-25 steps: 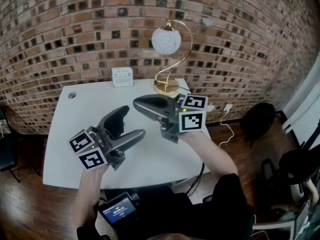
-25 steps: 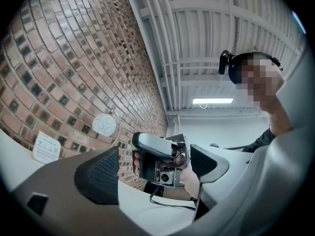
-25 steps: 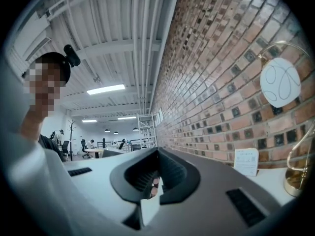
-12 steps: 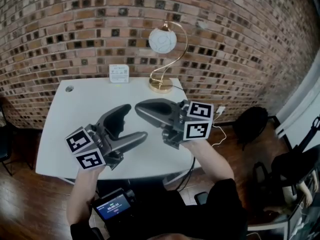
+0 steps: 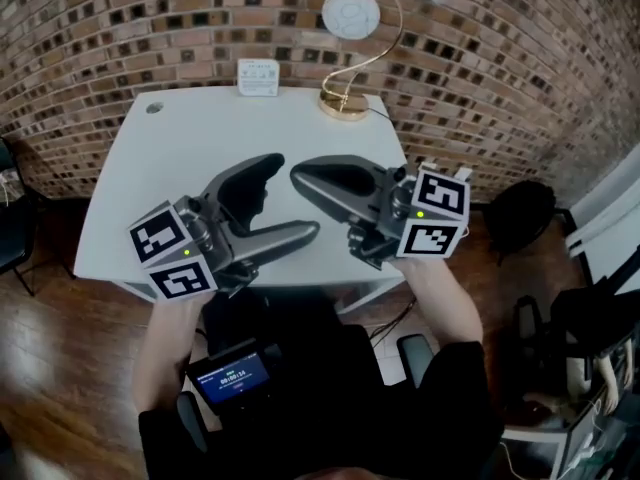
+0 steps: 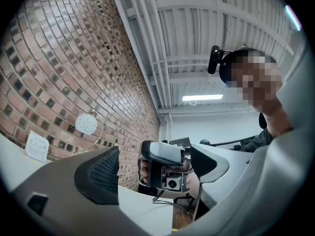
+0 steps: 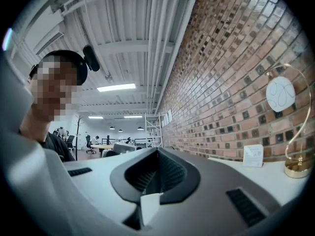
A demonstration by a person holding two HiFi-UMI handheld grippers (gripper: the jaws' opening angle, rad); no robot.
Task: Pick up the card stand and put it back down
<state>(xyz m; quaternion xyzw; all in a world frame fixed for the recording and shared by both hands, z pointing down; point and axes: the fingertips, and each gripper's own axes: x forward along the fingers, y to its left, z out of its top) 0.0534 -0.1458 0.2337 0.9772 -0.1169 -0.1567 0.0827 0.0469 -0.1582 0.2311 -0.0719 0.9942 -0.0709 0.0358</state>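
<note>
The card stand [image 5: 258, 78] is a small white upright card at the table's far edge by the brick wall; it also shows in the left gripper view [image 6: 37, 146] and the right gripper view [image 7: 253, 156]. Both grippers hover over the near half of the table, well short of the stand. My left gripper [image 5: 293, 198] is open with nothing between its jaws; in its own view [image 6: 156, 154] I look through the gap at my right gripper [image 6: 165, 171]. That right gripper [image 5: 300, 178] is shut and holds nothing, its pads meeting in its own view [image 7: 157, 173].
A gold arc lamp [image 5: 345, 103] with a white globe [image 5: 349, 13] stands right of the card stand. The white table [image 5: 150, 188] has a round cable hole [image 5: 153, 108] at its far left. A dark chair [image 5: 520, 213] and a cable lie on the wooden floor to the right.
Both grippers have drawn back toward the table's near edge, and the head view has tipped down. The left jaws stay open and the right jaws stay shut.
</note>
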